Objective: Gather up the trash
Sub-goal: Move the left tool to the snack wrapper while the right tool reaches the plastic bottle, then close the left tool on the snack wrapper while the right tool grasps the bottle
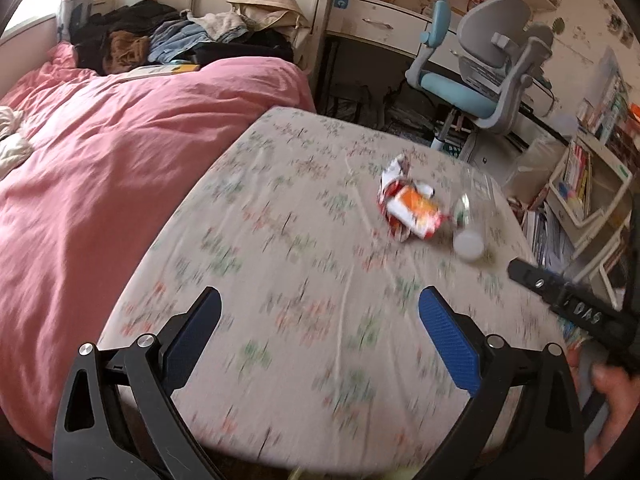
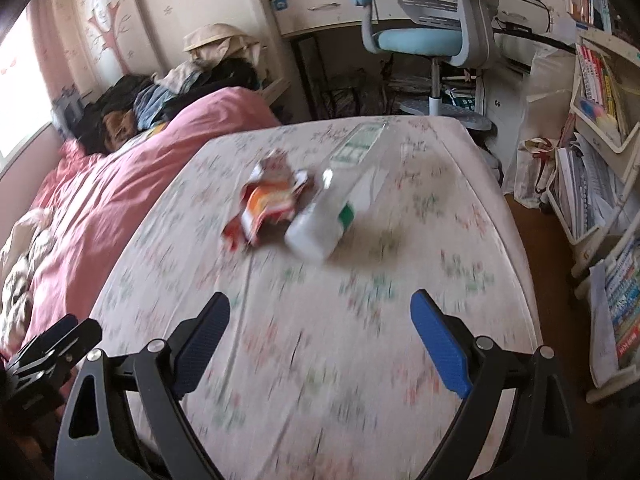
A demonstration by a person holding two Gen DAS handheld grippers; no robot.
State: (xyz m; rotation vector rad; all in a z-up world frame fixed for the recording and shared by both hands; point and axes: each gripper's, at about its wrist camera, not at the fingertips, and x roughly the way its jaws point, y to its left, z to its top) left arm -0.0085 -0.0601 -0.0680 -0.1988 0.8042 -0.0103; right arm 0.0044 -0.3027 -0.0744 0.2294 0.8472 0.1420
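Observation:
A crumpled red, orange and white snack wrapper point(image 1: 408, 206) point(image 2: 268, 204) lies on the floral sheet of the bed point(image 1: 288, 264) point(image 2: 400, 288). Right beside it rests a clear plastic bottle point(image 1: 472, 216) point(image 2: 340, 200) on its side, with a green and white label. My left gripper point(image 1: 320, 312) stands open over the sheet, well short of both items, nothing between its fingers. My right gripper point(image 2: 320, 312) is open too, nearer the bottle and still apart from it. In the left wrist view the right gripper's black body point(image 1: 576, 312) shows at the right edge, held by a hand point(image 1: 612, 392).
A pink duvet point(image 1: 100, 184) covers the bed's left half, with piled clothes point(image 1: 168, 40) at its head. A grey and blue desk chair point(image 1: 488, 80) and a white desk point(image 1: 380, 24) stand beyond the foot. Bookshelves and stacked books point(image 2: 600, 168) line the right side.

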